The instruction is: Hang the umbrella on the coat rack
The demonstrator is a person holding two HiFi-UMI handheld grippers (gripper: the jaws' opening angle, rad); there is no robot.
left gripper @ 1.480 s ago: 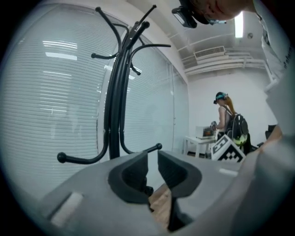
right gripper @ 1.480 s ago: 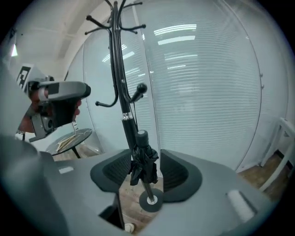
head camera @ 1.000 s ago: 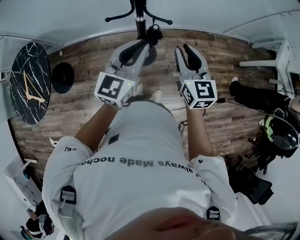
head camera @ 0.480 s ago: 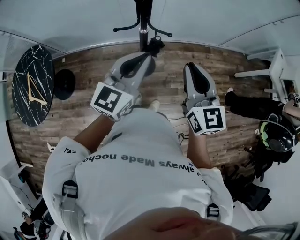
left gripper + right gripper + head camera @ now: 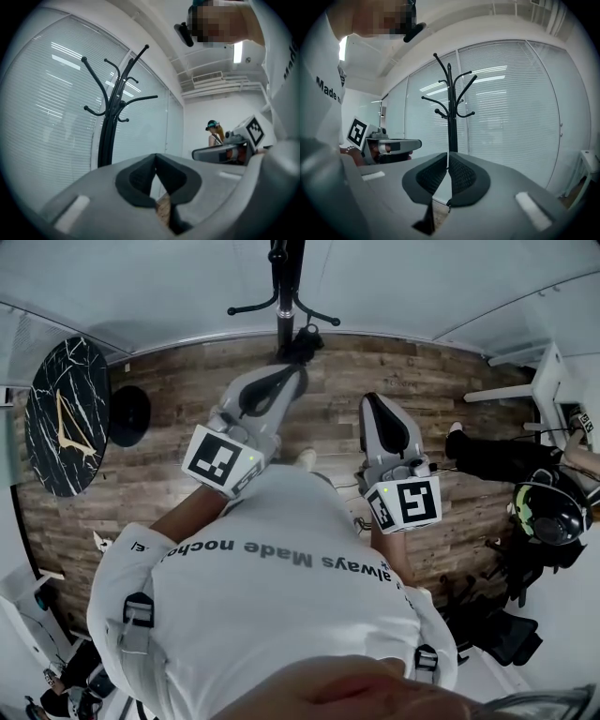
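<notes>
A black coat rack [image 5: 284,282] stands on the wooden floor straight ahead of me, its curved hooks bare in the left gripper view [image 5: 114,108] and the right gripper view [image 5: 452,110]. I find no umbrella in any view. My left gripper [image 5: 284,373] is held level toward the rack, its dark pads [image 5: 140,180] pressed together and empty. My right gripper [image 5: 373,401] is beside it, jaws closing the last bit, pads [image 5: 461,176] meeting at the tips with nothing between them. Each gripper also shows in the other's view: the right gripper [image 5: 225,151] and the left gripper [image 5: 393,145].
A round black marble table [image 5: 61,418] and a black disc [image 5: 128,415] are at the left. A white desk [image 5: 548,381] and a person with a helmet [image 5: 548,512] are at the right. Window blinds [image 5: 520,108] run behind the rack.
Both grippers rose and went from open to shut, with nothing taken hold of. The right one drew back a little toward me.
</notes>
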